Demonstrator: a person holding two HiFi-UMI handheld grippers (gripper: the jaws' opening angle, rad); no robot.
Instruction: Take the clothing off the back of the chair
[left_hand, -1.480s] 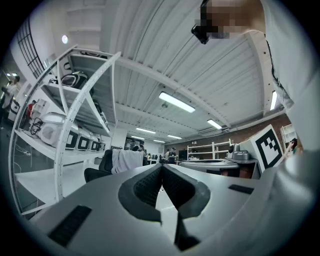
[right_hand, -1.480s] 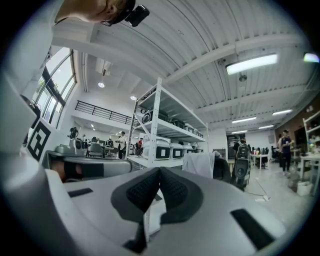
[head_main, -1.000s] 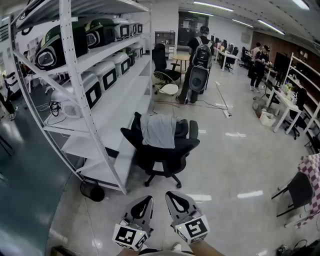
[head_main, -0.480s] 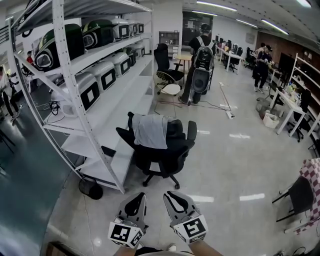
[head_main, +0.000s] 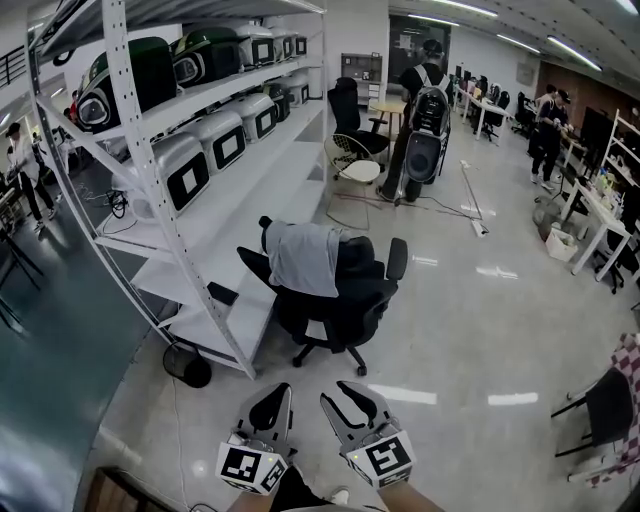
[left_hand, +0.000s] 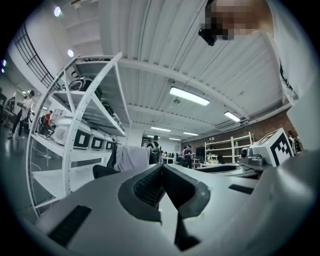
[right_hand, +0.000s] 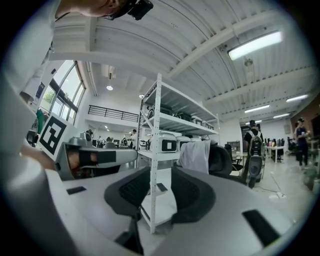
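A grey garment (head_main: 304, 257) hangs over the back of a black office chair (head_main: 335, 305) beside the white shelving, in the middle of the head view. It also shows as the grey garment (left_hand: 131, 158) in the left gripper view and the grey garment (right_hand: 195, 156) in the right gripper view, far ahead of both. My left gripper (head_main: 270, 408) is shut and empty, near the bottom of the head view. My right gripper (head_main: 351, 402) sits beside it with jaws opening and nothing between them. Both are well short of the chair.
Tall white shelving (head_main: 140, 210) with appliances runs along the left. A black bin (head_main: 187, 364) lies at its foot. A person with a backpack (head_main: 425, 120) stands further back among other chairs. A chair with a checked cloth (head_main: 612, 400) is at the right.
The right gripper's jaws have parted from shut. Both grippers have edged forward, and the chair now sits slightly closer and more central in the head view.
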